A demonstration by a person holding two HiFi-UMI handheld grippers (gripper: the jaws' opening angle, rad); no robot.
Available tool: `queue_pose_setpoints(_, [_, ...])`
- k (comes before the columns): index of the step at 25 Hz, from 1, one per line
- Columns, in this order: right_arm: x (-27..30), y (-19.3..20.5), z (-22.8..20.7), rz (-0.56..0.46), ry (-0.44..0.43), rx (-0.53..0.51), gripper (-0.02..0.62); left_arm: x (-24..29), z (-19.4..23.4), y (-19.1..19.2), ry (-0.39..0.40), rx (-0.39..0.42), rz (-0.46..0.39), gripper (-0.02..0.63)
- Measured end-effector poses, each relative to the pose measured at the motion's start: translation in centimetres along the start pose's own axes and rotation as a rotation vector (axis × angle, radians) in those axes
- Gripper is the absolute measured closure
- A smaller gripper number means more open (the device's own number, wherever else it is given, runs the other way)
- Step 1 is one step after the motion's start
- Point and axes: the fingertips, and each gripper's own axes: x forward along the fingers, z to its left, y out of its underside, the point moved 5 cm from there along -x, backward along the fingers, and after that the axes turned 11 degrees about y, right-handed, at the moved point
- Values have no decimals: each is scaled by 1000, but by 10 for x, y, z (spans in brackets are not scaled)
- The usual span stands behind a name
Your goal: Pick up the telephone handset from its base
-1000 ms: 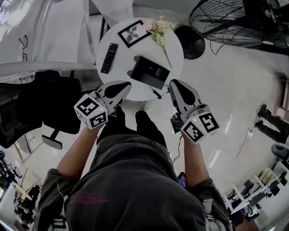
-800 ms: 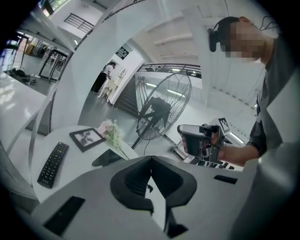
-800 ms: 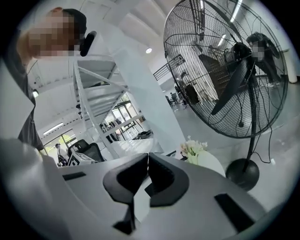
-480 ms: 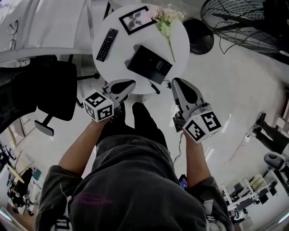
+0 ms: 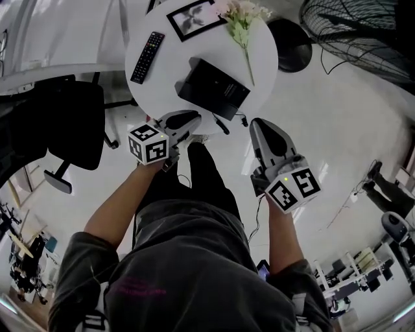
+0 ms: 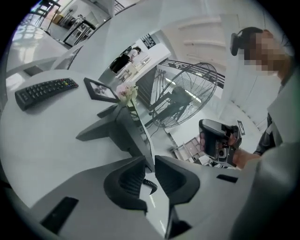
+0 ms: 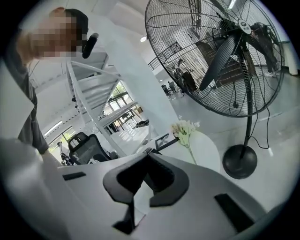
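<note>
Round white table [image 5: 162, 78], head view: flat black telephone [image 5: 214, 89] mid-table, remote [image 5: 147, 57] and framed picture [image 5: 193, 17] beyond. My left gripper [image 5: 185, 120] is at the near rim, right gripper [image 5: 259, 124] just off it. Left gripper view: jaws have just been opening, slightly apart, nothing clamped, telephone [image 6: 117, 129] ahead. Right gripper view: tips together, empty.
</note>
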Motion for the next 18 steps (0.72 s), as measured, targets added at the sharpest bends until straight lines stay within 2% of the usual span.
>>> queue_pose_setpoints(3, [1, 6, -3, 11, 4, 7, 575, 9, 9, 4, 13, -65, -15, 515])
queue_pose_setpoints(7, [4, 12, -5, 21, 7, 16, 575, 24, 15, 6, 27, -109, -7, 492])
queue_pose_setpoints(18, [8, 31, -12, 45, 9, 51, 575, 30, 22, 8, 12, -160, -39, 494])
